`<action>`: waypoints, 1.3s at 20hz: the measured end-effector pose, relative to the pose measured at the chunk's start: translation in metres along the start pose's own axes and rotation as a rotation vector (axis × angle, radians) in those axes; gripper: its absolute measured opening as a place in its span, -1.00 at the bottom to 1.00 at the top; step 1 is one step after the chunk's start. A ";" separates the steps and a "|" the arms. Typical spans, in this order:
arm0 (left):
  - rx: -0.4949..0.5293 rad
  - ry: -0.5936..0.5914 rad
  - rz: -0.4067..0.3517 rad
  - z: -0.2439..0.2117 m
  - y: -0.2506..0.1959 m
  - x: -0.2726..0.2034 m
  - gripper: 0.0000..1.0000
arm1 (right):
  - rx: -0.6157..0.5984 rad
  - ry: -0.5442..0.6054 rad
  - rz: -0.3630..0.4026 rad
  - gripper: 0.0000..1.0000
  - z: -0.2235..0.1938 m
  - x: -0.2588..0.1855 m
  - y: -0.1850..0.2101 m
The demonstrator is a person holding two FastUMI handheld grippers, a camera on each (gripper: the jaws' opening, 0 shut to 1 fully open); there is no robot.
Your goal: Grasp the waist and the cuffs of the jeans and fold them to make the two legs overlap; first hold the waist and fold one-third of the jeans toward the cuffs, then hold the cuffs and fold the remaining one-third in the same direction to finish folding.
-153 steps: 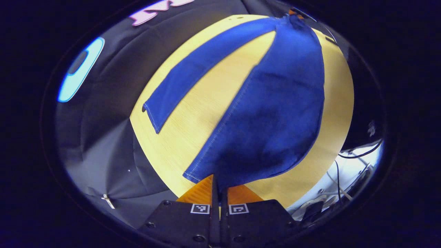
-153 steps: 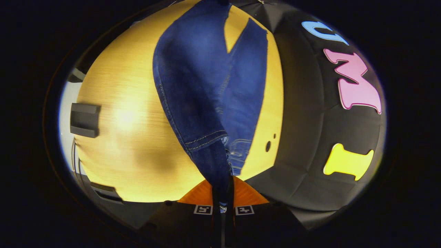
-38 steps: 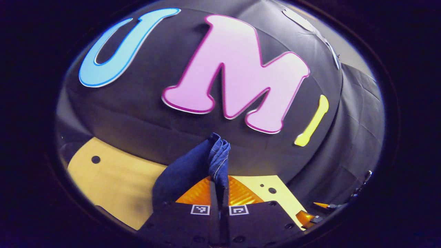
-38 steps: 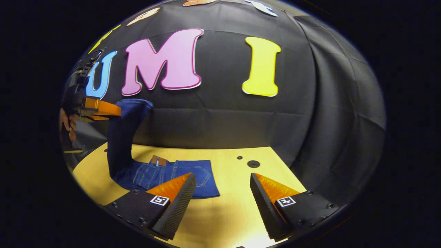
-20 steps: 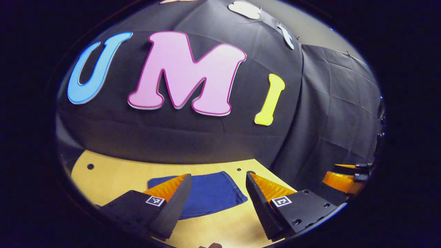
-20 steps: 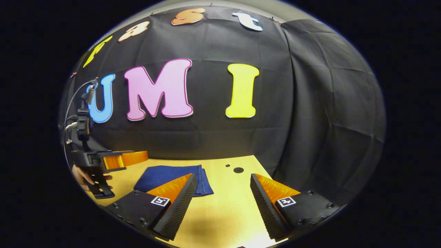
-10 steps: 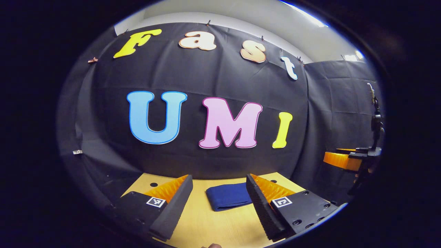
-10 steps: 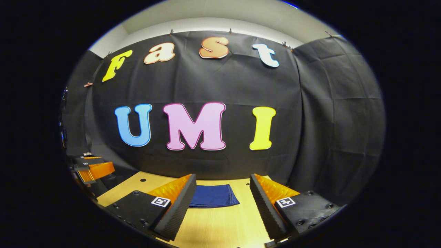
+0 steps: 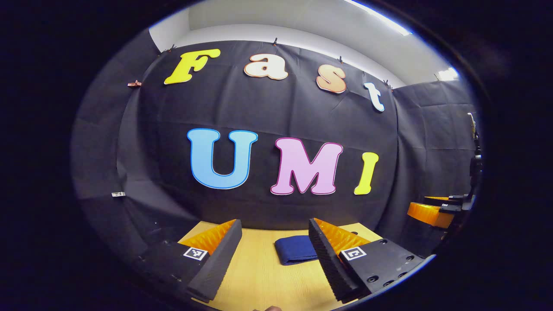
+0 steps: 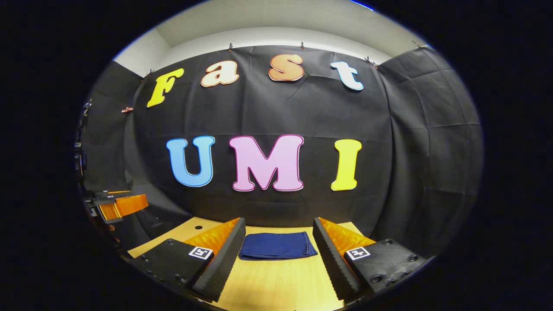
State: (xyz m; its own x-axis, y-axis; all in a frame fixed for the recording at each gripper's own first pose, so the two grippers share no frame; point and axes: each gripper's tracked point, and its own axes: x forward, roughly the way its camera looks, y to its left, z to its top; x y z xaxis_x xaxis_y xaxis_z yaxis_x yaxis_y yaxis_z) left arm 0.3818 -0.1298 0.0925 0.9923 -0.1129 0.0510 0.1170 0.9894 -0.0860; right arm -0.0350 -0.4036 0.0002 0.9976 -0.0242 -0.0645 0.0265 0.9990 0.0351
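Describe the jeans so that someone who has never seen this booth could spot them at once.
Find the pale wooden table in front of the black cloth wall. The jeans lie flat on it near the wall, folded into a small dark blue rectangle, the one piece of cloth on the tabletop.

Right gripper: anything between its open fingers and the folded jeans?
Nothing. In the right gripper view, the right gripper is open, and only bare wooden tabletop runs up to the folded jeans lying flat beyond its fingertips.

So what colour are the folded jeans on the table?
Dark blue. The jeans show best in the right gripper view.
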 end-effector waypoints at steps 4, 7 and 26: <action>0.007 -0.041 0.032 0.017 -0.011 0.017 0.92 | -0.002 -0.042 0.076 0.99 0.011 0.013 -0.003; 0.000 -0.033 0.070 0.014 -0.015 0.015 0.92 | -0.020 -0.015 0.089 0.91 -0.002 0.008 -0.010; 0.037 -0.002 -0.069 -0.005 -0.012 -0.004 0.93 | -0.031 -0.003 0.019 0.91 -0.015 -0.029 0.009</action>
State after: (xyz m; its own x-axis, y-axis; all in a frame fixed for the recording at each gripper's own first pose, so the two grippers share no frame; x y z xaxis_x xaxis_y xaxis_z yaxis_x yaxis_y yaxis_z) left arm 0.3770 -0.1413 0.0880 0.9818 -0.1810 0.0578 0.1837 0.9819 -0.0452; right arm -0.0645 -0.3931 -0.0121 0.9981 -0.0055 -0.0609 0.0058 1.0000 0.0050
